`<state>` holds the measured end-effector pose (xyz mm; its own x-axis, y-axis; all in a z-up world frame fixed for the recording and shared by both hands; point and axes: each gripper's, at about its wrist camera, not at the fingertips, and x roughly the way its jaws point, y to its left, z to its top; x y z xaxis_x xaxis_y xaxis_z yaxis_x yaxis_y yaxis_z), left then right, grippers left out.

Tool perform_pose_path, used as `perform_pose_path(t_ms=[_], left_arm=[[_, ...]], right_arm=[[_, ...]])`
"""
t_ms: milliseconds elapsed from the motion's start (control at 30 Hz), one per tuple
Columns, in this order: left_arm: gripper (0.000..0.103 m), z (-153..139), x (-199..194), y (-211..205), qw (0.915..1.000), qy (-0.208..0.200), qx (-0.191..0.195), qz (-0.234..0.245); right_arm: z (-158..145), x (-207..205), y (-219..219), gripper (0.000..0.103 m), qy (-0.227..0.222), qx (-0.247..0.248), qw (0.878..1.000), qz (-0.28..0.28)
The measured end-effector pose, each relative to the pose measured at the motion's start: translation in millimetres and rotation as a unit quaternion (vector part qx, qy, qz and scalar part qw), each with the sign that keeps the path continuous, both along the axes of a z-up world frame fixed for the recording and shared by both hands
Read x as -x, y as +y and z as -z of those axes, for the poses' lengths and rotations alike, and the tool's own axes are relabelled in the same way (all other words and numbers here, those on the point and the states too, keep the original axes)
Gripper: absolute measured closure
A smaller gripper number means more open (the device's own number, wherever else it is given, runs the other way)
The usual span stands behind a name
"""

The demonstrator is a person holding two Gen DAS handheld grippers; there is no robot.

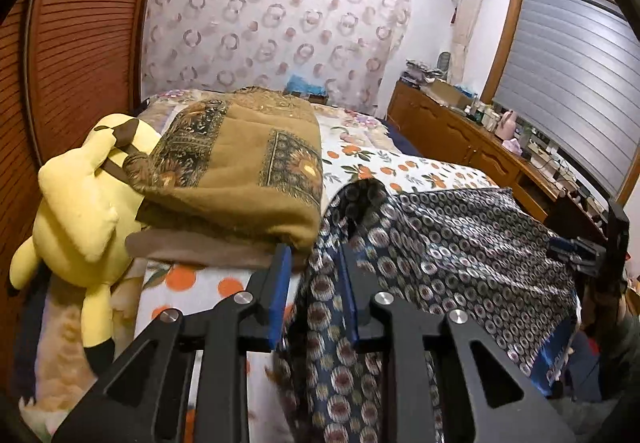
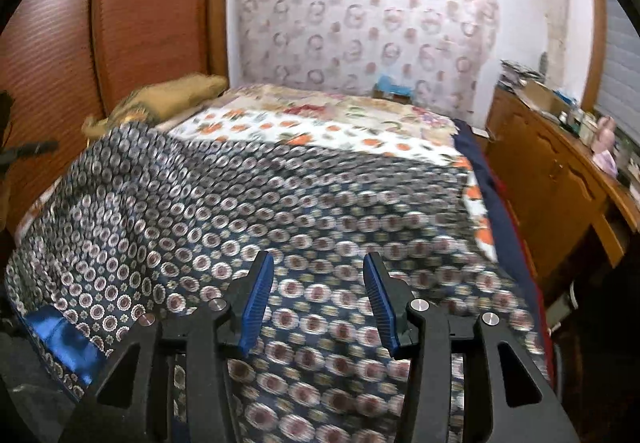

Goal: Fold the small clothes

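Your big bed [image 1: 420, 167] with the orange-fruit sheet is filling most of both views. The dark cloth with little circles [image 2: 280, 203] is lying spread across the near part of the bed, and one fold of it is hanging down over the near edge. The folded brown blanket [image 1: 240, 171] is sitting on the bed beside it, with the yellow plush toy [image 1: 76, 211] leaning against the blanket. Your left gripper [image 1: 314, 283] is standing a little apart, with a bunched fold of the cloth running between its blue pads [image 1: 280, 295]; you cannot tell if they are pinching it. Your right gripper [image 2: 318, 283] is spreading wide over the cloth, pinching nothing.
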<state>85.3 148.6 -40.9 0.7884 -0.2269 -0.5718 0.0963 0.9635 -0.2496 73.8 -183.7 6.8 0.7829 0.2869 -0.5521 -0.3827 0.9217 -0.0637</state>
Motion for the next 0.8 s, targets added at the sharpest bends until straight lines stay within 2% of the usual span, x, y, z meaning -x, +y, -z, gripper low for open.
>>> perform_pose_path(t_ms=[67, 200, 233, 267, 333, 633, 800], left_arm=[[0.08, 4, -11, -1, 1.0, 0.008, 0.001, 0.001], [0.08, 16, -29, -5, 0.9988, 0.044, -0.02, -0.007], [0.088, 21, -30, -8, 0.9984, 0.052, -0.022, -0.001], [0.092, 26, -31, -12, 0.9976, 0.063, -0.025, 0.013], [0.092, 34, -29, -22, 0.9959, 0.078, -0.036, 0.027], [0.092, 36, -16, -67, 0.9914, 0.09, -0.022, 0.092], [0.09, 35, -16, -89, 0.9892, 0.091, -0.05, 0.103]], right_arm=[[6, -5, 4, 0.055, 0.009, 0.002, 1.0, -0.004], [13, -16, 10, 0.055, 0.019, 0.008, 1.0, 0.001], [16, -14, 10, 0.055, 0.022, 0.005, 1.0, 0.003], [18, -17, 10, 0.055, 0.026, 0.002, 1.0, 0.004], [23, -14, 7, 0.055, 0.033, 0.001, 0.999, 0.009], [40, -17, 3, 0.055, 0.04, -0.005, 0.999, 0.016], [40, -15, 3, 0.055, 0.037, -0.004, 0.999, 0.017]])
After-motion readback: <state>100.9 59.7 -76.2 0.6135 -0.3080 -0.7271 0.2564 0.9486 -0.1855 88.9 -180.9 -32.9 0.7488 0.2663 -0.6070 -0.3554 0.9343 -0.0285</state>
